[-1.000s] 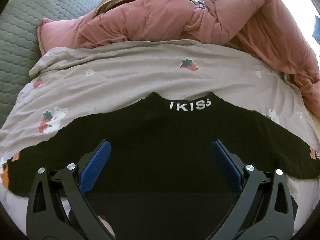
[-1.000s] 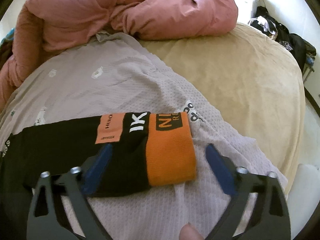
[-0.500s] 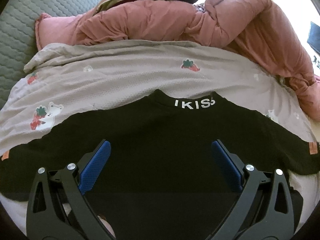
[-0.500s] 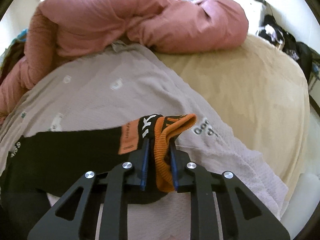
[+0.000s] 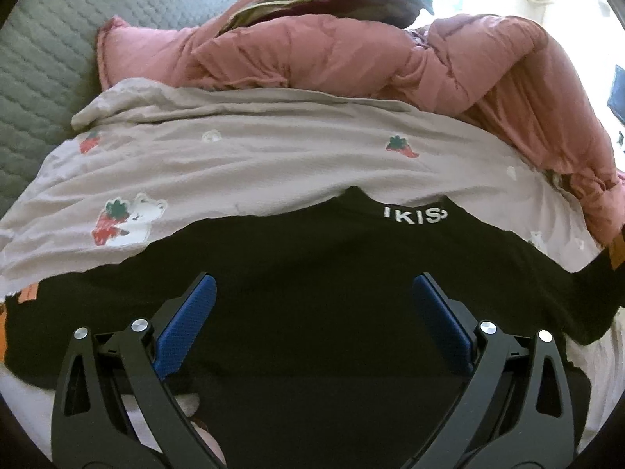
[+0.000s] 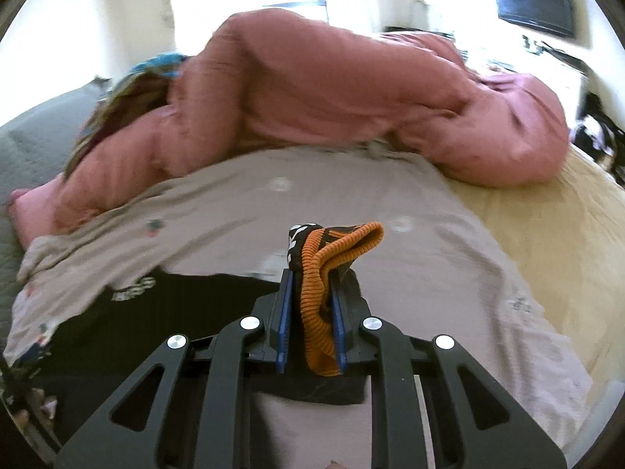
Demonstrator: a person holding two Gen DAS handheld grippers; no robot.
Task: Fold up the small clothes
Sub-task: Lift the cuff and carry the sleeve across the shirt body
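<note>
Pinching the orange cuff (image 6: 318, 305) of the black top (image 5: 312, 273), the right claw (image 6: 310, 293) lifts it up off the bed.

The left claw (image 5: 312, 305) hangs spread wide over the middle of the top, which lies flat on the grey strawberry sheet (image 5: 273, 156). A pink blanket (image 5: 351, 58) is piled at the far side.

Sweater (image 5: 312, 273) spread on blanket (image 5: 273, 156), comforter (image 5: 351, 54) heaped behind, pillow (image 5: 39, 58) at far left
</note>
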